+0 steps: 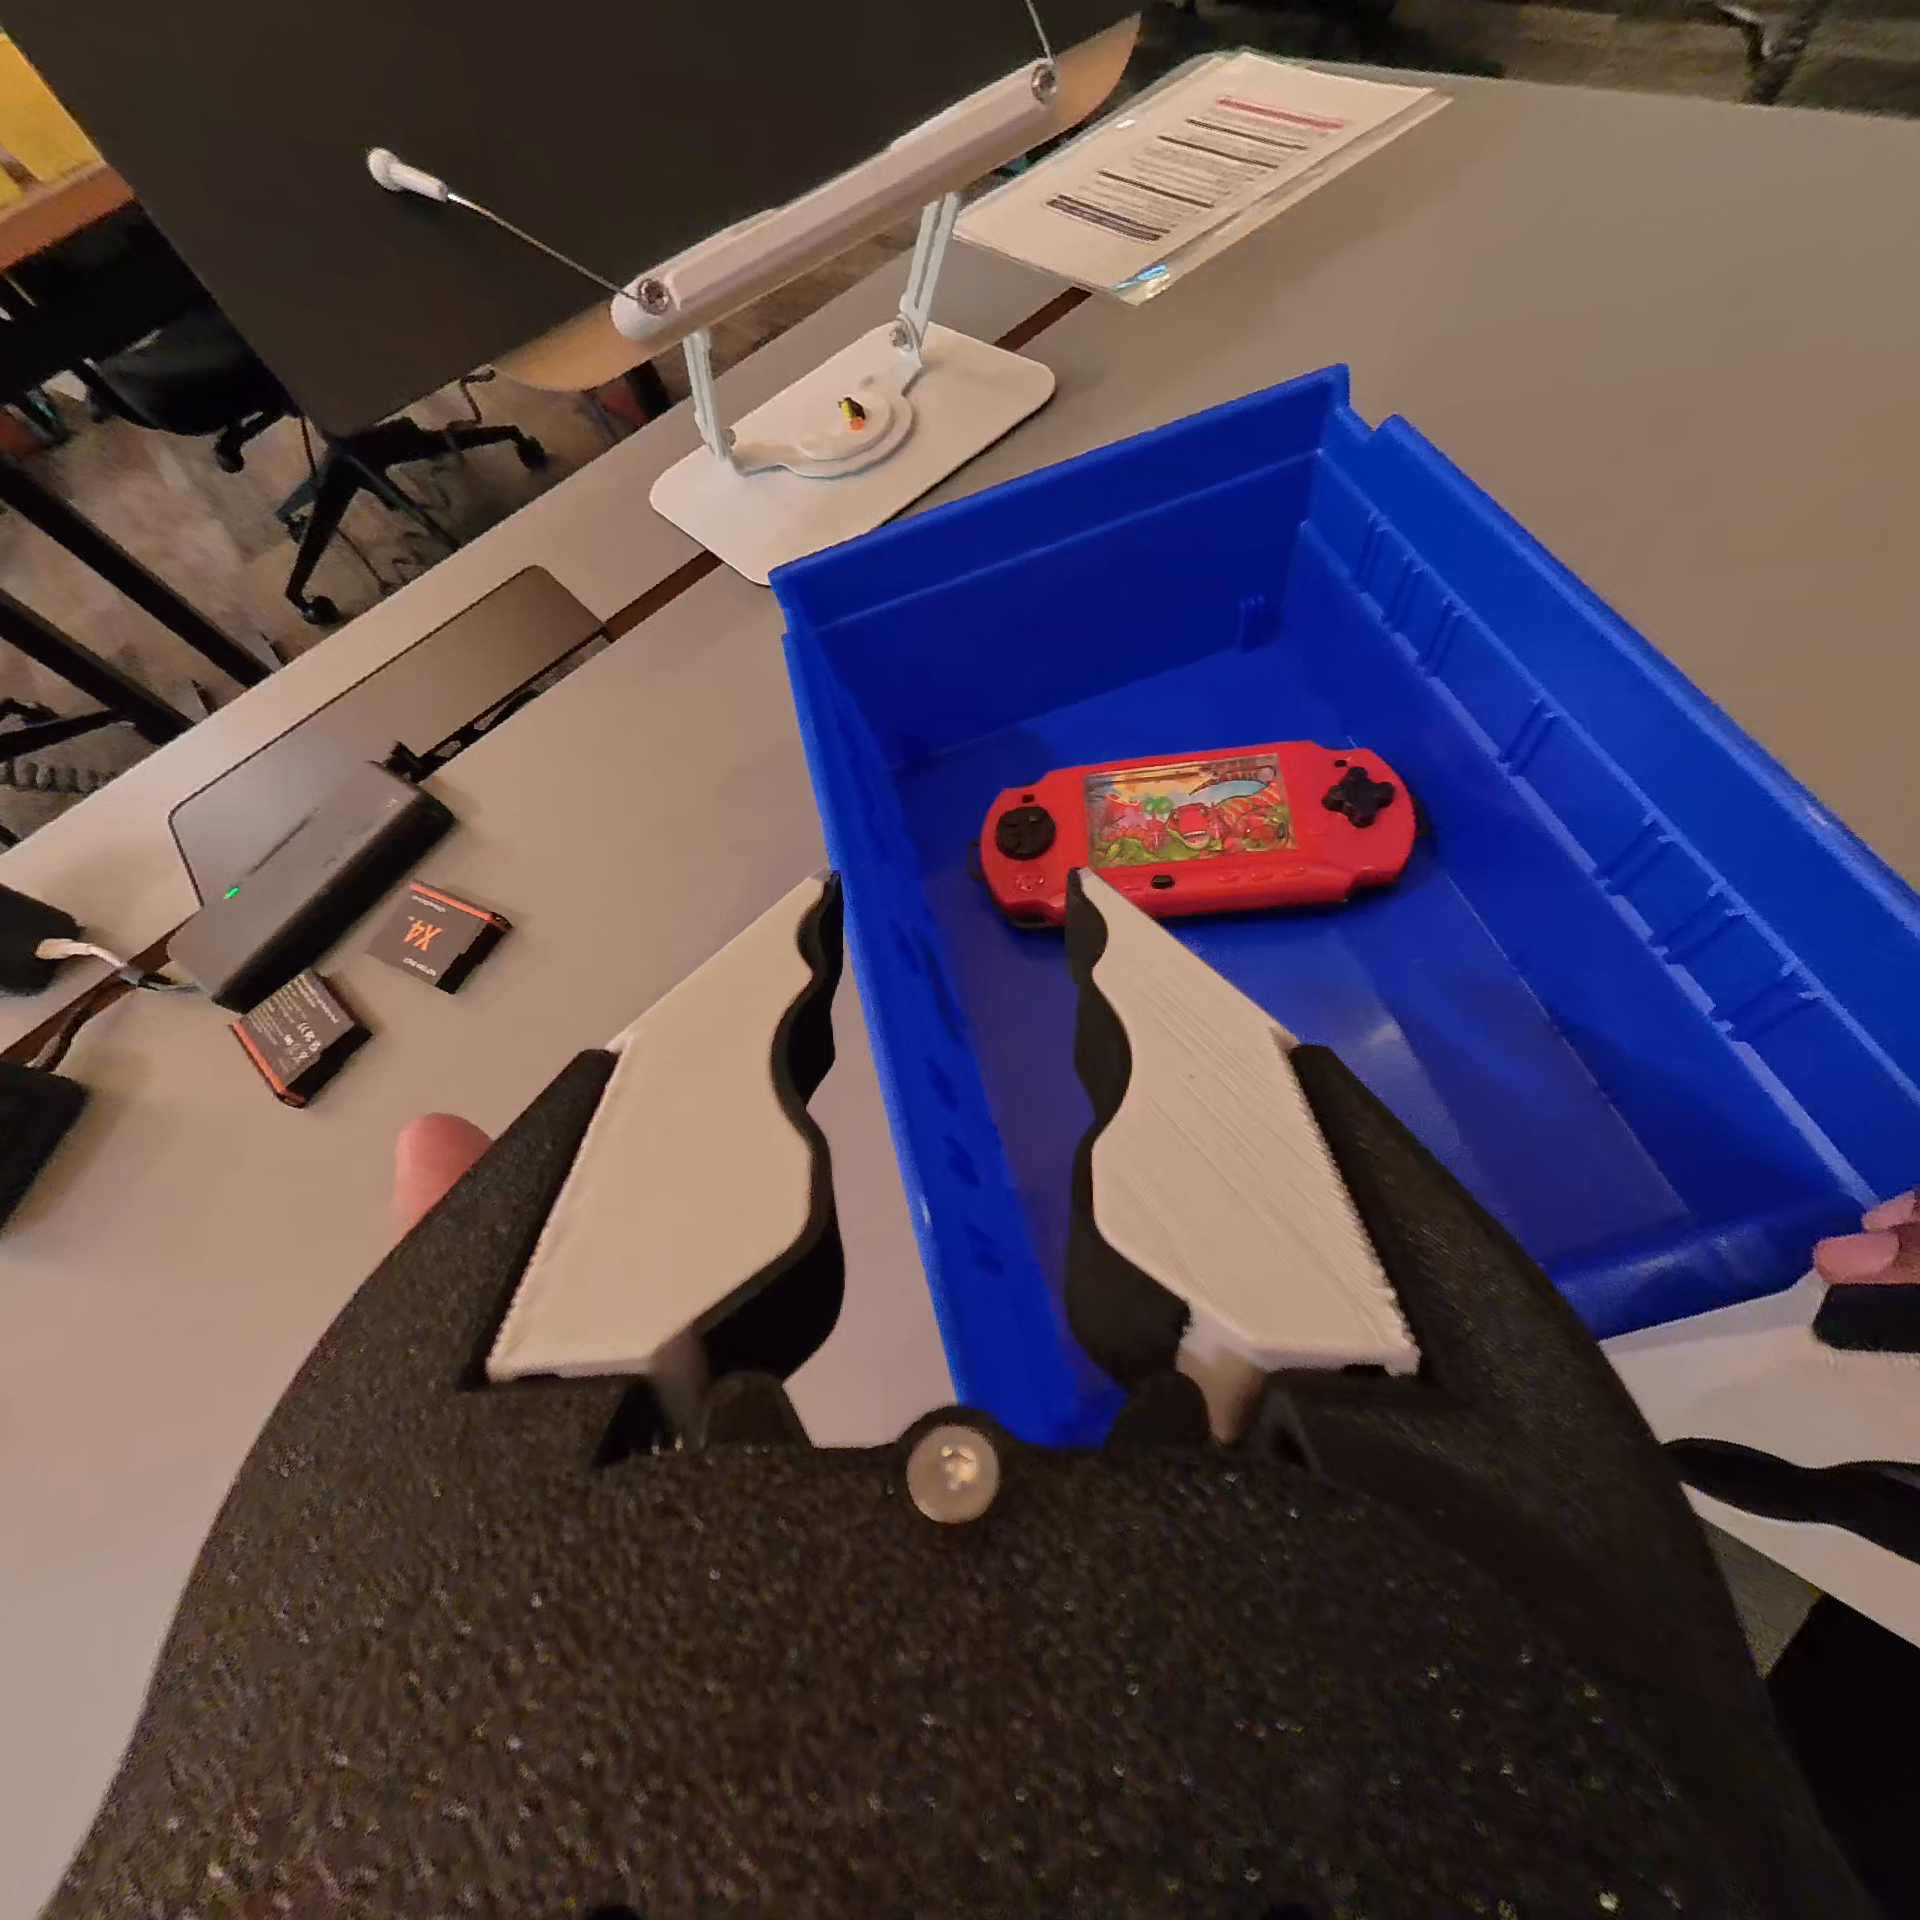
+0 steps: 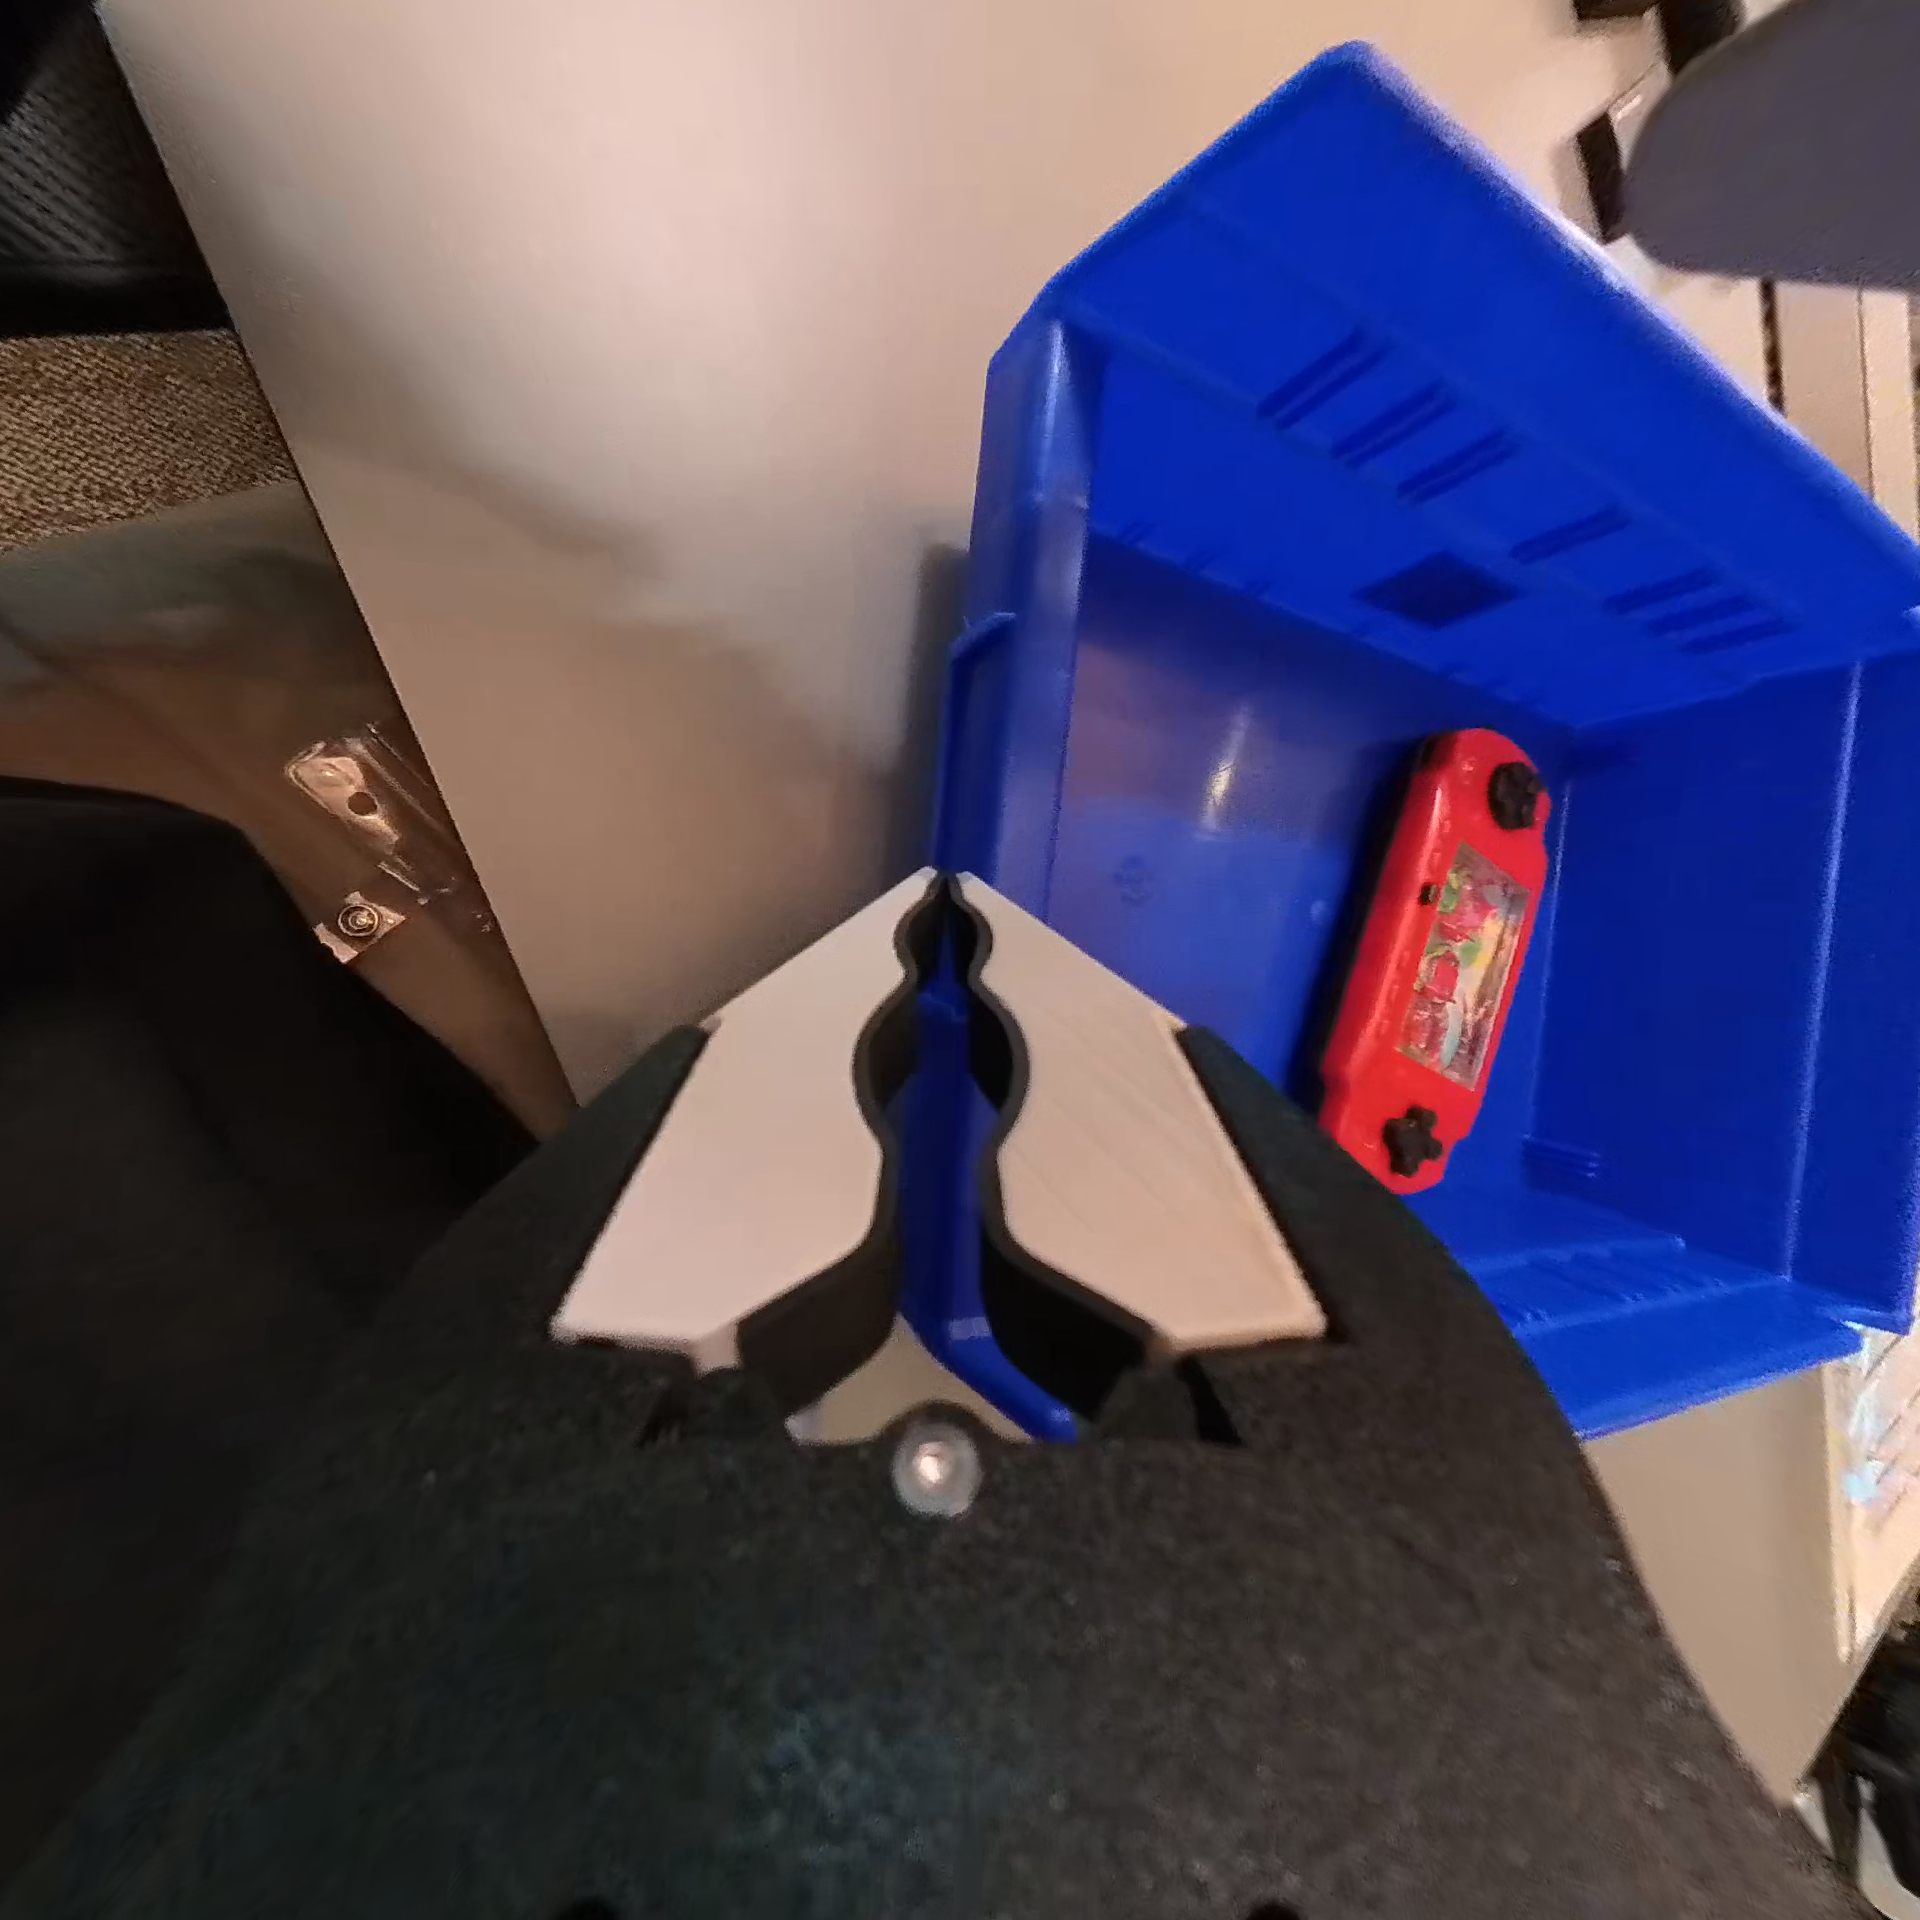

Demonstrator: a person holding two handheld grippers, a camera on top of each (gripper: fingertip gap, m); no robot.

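Note:
A blue plastic bin (image 1: 1049, 582) stands on a grey table (image 1: 623, 1039). A red handheld game toy (image 1: 1195, 831) lies flat on its floor near the far end. My left gripper (image 1: 953, 894) is open, with the bin's left wall running up between its fingers and touching neither. In the right wrist view the bin (image 2: 1351, 416) looks tilted, and the toy (image 2: 1444, 956) lies against one wall. My right gripper (image 2: 945, 883) is shut on the bin's near wall, blue plastic showing between its pads. A hand (image 1: 1870, 1247) shows at the bin's near right corner.
A white stand (image 1: 862, 436) holding a dark panel sits behind the bin. A laminated sheet (image 1: 1205, 166) lies far right. A dark grey box (image 1: 301, 862) and two black battery packs (image 1: 436, 935) lie left. The table edge and a clear badge holder (image 2: 364, 831) are left of the right gripper. My hands' fingertips stand some 15 centimetres from each other. The toy (image 2: 1444, 956) sits 15 centimetres or so from the ends of my left fingers. Look for it in the left wrist view (image 1: 1176, 822) too.

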